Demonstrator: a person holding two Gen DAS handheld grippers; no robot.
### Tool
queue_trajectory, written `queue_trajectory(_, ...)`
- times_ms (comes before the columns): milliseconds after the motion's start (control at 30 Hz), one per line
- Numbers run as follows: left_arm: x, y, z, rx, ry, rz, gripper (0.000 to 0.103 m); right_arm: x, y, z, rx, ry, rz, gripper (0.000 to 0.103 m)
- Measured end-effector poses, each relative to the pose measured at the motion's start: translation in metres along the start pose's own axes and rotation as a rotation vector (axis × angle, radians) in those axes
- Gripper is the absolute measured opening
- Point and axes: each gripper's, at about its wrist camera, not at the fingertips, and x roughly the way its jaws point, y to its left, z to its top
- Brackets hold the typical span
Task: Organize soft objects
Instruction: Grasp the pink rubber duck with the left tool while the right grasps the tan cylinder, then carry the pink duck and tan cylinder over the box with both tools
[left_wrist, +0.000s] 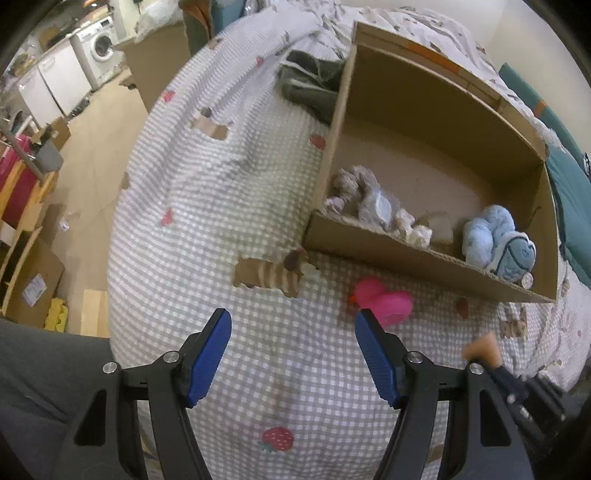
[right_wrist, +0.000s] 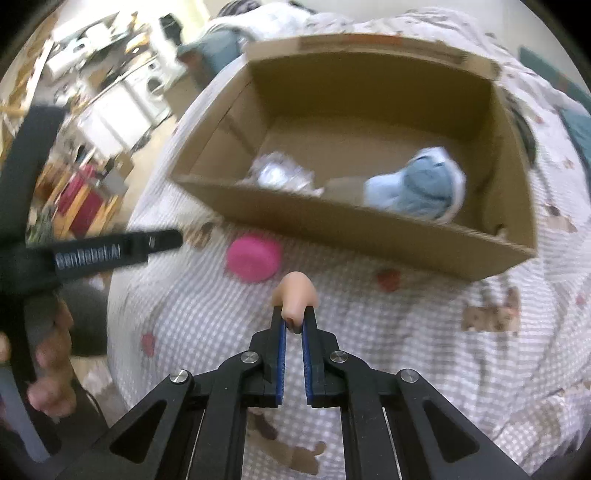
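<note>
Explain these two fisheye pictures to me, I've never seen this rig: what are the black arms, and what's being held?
A person holds two hand grippers, each with a camera looking along its fingers. The left wrist view shows the left gripper open above a checked bedspread; a pink duck toy lies before a cardboard box holding a blue plush toy and a grey plush toy. The right wrist view shows the right gripper pinching a small peach soft piece.

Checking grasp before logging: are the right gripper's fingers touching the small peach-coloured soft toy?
Touching. The right wrist view shows the right gripper shut on the small peach-coloured soft toy, both fingers pressed against its sides.
</note>
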Motion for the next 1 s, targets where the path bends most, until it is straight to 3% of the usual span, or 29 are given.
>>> queue_trajectory(233, 0.029, -0.037, -0.004, 0.086, 0.085, -0.098, 0.067, -0.008, -0.026, 0.005, 0.092, -0.014, -0.035, 0.01)
queue_trajectory(400, 0.043, -0.065, 0.0, 0.179, 0.072, -0.051, 0.067, -0.002, -0.034, 0.006, 0.115, -0.009, -0.021, 0.01)
queue_trajectory(700, 0.064, -0.078, 0.012, 0.196, 0.061, 0.006, 0.066, -0.002, -0.038, 0.009, 0.127, -0.002, -0.014, 0.01)
queue_trajectory(733, 0.066, -0.078, 0.015, 0.197, 0.059, 0.015, 0.063, -0.002, -0.038, 0.009, 0.124, -0.002, -0.017, 0.01)
queue_trajectory(833, 0.069, -0.076, 0.017, 0.189, 0.072, 0.019, 0.042, -0.002, -0.037, 0.009, 0.119, -0.004, -0.023, 0.009)
queue_trajectory(1000, 0.064, -0.067, 0.014, 0.183, 0.067, 0.022, 0.042, -0.001, -0.036, 0.01, 0.117, -0.009, -0.031, 0.009)
